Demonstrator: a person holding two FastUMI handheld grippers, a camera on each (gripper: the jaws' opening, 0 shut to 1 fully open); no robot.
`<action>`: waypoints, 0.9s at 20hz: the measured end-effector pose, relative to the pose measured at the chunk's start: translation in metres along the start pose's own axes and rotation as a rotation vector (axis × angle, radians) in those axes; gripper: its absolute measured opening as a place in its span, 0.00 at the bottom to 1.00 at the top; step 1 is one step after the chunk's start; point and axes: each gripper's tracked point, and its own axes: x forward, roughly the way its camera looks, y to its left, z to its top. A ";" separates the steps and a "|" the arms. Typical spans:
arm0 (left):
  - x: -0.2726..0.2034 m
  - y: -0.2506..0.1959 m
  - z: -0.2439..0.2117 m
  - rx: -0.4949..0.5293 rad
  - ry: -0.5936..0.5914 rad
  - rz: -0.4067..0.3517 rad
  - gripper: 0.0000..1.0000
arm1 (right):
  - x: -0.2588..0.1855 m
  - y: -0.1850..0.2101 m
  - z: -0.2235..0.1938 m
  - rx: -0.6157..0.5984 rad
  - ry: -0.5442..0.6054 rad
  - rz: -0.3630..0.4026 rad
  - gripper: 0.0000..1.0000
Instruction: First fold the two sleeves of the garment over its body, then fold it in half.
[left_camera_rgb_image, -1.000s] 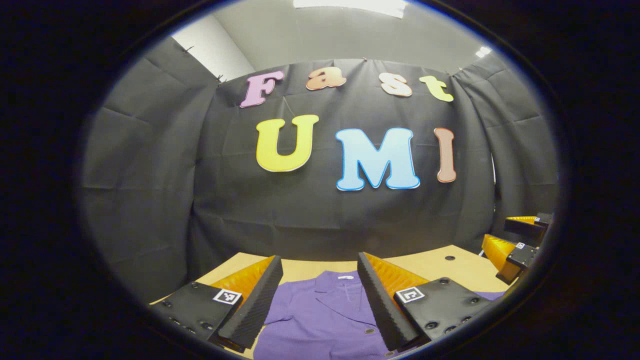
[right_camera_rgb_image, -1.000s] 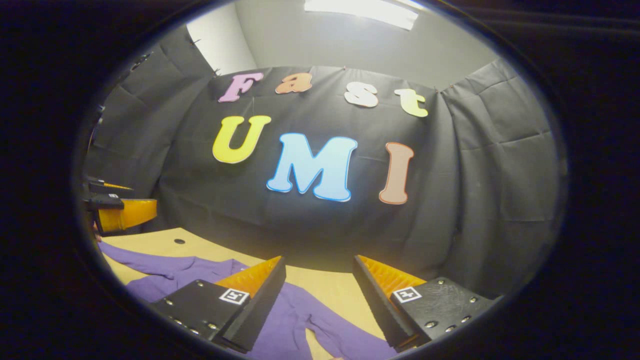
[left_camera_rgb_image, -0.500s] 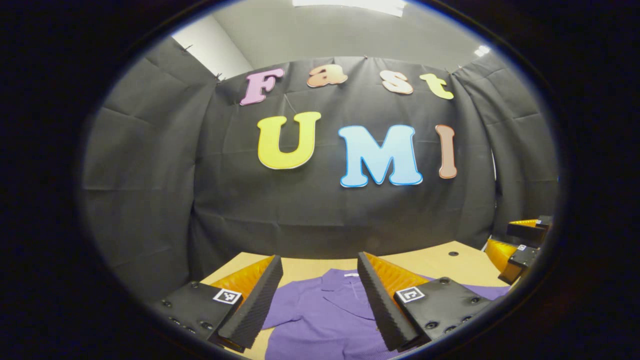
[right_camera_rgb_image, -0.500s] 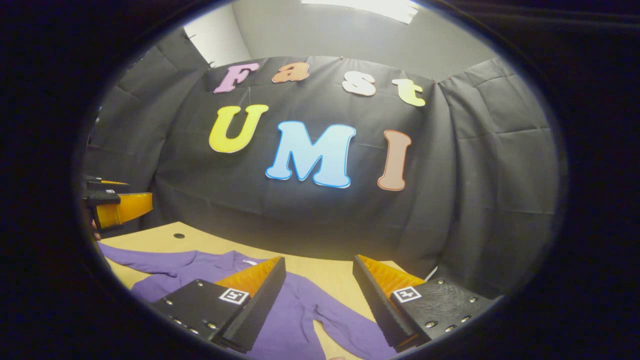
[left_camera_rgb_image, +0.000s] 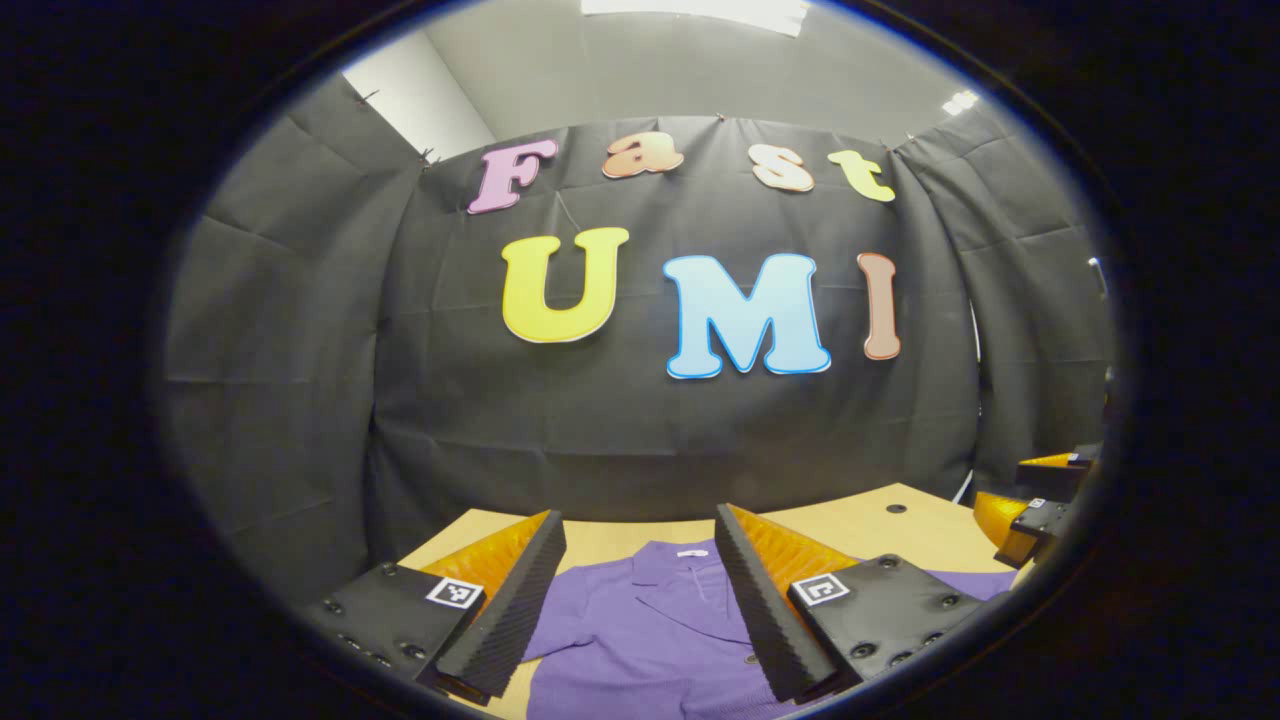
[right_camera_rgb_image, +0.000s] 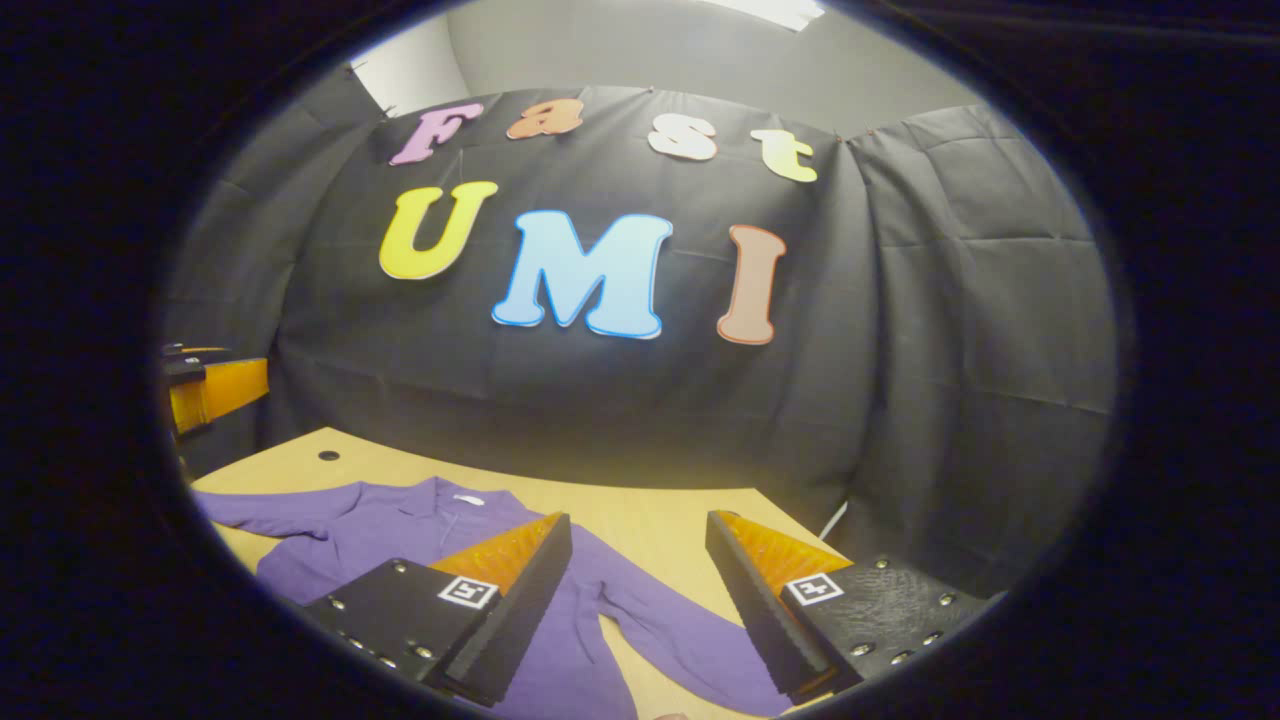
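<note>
Left gripper view
Left gripper (left_camera_rgb_image: 640, 600): held spread apart above the table (left_camera_rgb_image: 860, 525), nothing gripped.
Garment (left_camera_rgb_image: 650, 640): a purple shirt is seen lying flat, directly below and ahead of the fingers, collar (left_camera_rgb_image: 690, 570) at the far end.
Long axis: the body is judged to run from the collar back toward the camera, roughly along the fingers' line.
Right gripper (left_camera_rgb_image: 1040, 500): seen at the right edge, held above the table and apart from the cloth.
Cut off: the hem and both sleeves are largely lost past the bottom of the view and behind the fingers.

Right gripper view
Right gripper (right_camera_rgb_image: 640, 600): released wide, empty, held above the table.
Right sleeve (right_camera_rgb_image: 680, 640): seen stretched out from the body between and below the fingers, down and to the right.
Left sleeve (right_camera_rgb_image: 270, 505): laid outward to the left, toward the left gripper at that edge.
Nearer tool: each sleeve is judged nearest its own-side gripper; neither sleeve is folded yet.
Hidden: the right cuff is cut off low; its exact end probably lies under the right finger.
</note>
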 end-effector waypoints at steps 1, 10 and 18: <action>0.000 0.001 0.001 0.001 -0.001 0.001 0.94 | 0.000 -0.008 -0.006 0.005 0.023 -0.024 0.88; -0.001 0.003 0.002 0.018 -0.008 0.001 0.94 | -0.002 -0.066 -0.068 0.083 0.213 -0.196 0.89; -0.001 0.005 -0.007 0.018 0.013 0.014 0.94 | -0.016 -0.114 -0.132 0.246 0.407 -0.339 0.89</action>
